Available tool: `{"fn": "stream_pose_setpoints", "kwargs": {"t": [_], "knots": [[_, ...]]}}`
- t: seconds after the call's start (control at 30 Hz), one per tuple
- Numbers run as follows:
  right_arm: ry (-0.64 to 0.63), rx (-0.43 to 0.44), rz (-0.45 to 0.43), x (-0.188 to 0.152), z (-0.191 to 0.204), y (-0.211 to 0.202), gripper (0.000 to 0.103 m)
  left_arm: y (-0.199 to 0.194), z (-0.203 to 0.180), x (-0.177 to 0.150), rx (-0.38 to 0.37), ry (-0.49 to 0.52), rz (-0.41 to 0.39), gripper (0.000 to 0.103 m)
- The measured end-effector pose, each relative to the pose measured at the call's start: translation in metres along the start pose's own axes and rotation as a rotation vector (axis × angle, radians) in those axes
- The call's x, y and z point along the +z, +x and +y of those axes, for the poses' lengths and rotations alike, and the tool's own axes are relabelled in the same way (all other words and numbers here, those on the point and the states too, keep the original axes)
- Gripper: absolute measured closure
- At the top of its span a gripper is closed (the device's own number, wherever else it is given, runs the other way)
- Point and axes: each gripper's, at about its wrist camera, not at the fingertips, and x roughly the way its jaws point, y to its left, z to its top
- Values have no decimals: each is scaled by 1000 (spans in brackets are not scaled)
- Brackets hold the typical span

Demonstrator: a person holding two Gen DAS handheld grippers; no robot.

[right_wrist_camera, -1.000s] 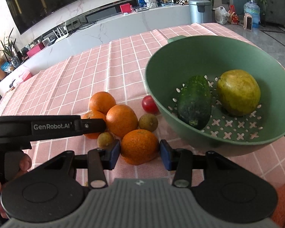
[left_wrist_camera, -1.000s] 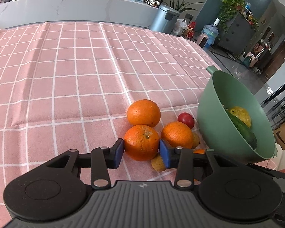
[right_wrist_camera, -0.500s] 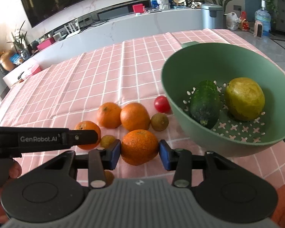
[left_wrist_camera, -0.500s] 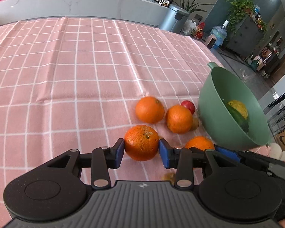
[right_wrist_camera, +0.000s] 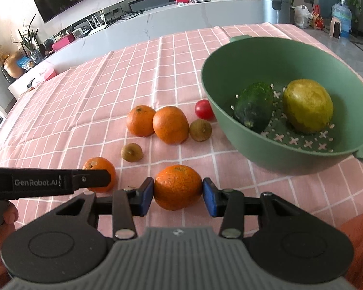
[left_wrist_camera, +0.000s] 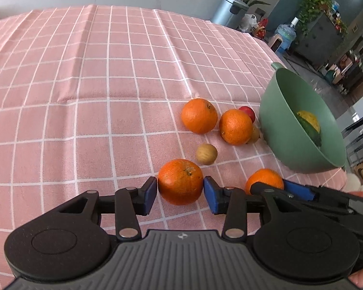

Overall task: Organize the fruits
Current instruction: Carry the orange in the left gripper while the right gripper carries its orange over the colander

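My left gripper (left_wrist_camera: 180, 191) is shut on an orange (left_wrist_camera: 180, 181), held above the pink checked cloth. My right gripper (right_wrist_camera: 178, 193) is shut on another orange (right_wrist_camera: 177, 187); it also shows in the left wrist view (left_wrist_camera: 263, 178). Two more oranges (right_wrist_camera: 140, 120) (right_wrist_camera: 170, 124), a red tomato (right_wrist_camera: 204, 109) and two small brown fruits (right_wrist_camera: 132, 152) (right_wrist_camera: 200, 130) lie on the cloth. The green colander bowl (right_wrist_camera: 232, 55) at right holds a cucumber (right_wrist_camera: 254, 106) and a yellow-green fruit (right_wrist_camera: 307, 105).
The pink checked tablecloth (left_wrist_camera: 84, 84) covers the table, with open cloth to the left and back. The table edge runs behind the bowl at right (left_wrist_camera: 266, 48). A grey counter (right_wrist_camera: 181, 14) stands beyond the far edge.
Both grippers have lifted and drawn back from the fruit pile, each carrying its orange. A small brown fruit now lies uncovered beside the pile.
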Motion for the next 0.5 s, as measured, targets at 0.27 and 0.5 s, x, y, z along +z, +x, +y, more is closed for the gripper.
{"fn": "stream_pose_setpoints", "kwargs": {"t": [0.27, 0.5], "knots": [[6, 19, 2, 1, -3, -1, 62, 0, -3, -1, -2, -12, -14, 56], [-17, 64, -10, 2, -4, -21, 63, -24, -29, -1, -14, 33, -63, 57]]}}
